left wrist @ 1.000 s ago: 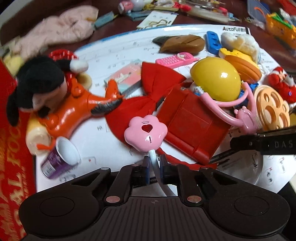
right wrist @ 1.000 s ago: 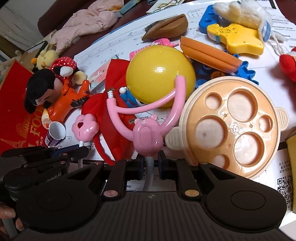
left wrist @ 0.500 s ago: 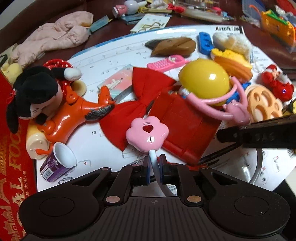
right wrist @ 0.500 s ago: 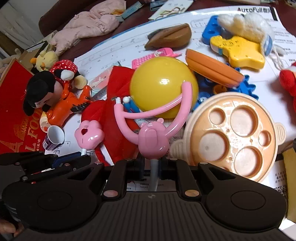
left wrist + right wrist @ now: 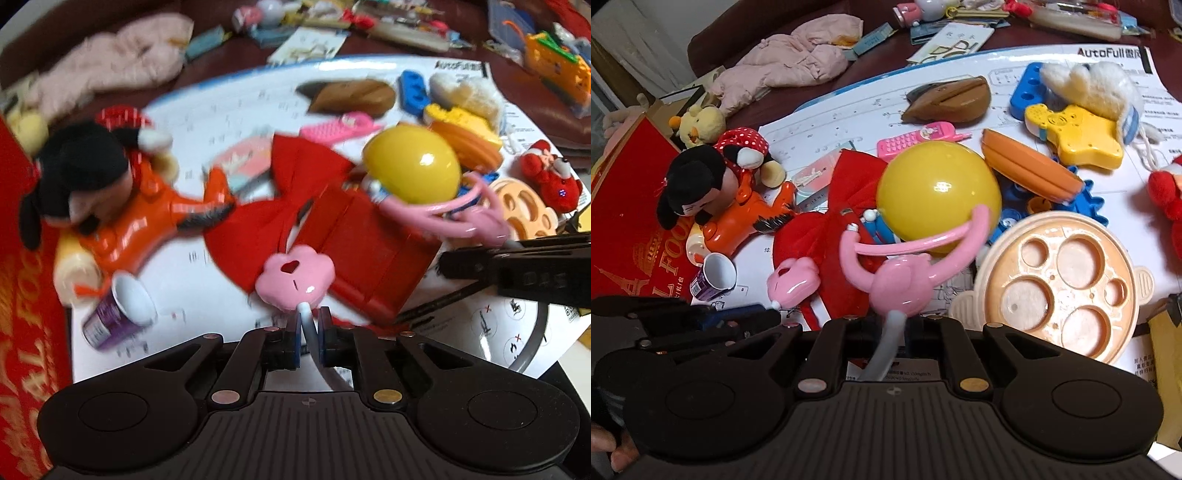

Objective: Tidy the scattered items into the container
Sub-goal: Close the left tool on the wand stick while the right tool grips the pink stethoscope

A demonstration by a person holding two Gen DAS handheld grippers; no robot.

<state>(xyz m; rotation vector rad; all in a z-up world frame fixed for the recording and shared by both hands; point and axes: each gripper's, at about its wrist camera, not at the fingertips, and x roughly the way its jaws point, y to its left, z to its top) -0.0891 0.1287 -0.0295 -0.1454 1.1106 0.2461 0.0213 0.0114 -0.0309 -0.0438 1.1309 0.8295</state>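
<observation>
Everywhere toys [image 5: 938,199] — paper sheet's edge [image 5: 1156,110] bare.

We've got the ball [image 5: 938,197] in the middle of the sheet [image 5: 849,125], bow [image 5: 827,221] just left of it, round holed tray [image 5: 1060,280] at its right, toy phone [image 5: 919,138] behind it. Further left, the plush mouse [image 5: 690,181] lies on the tiger figure [image 5: 738,221], with the small cup [image 5: 714,280] in front of them.

A: Legible markings?
B: "AutoFull" on the white printed sheet [image 5: 1071,55], far right edge. Gold "FOO" on the red box [image 5: 631,236], left. "10." near the sheet's left.
</observation>
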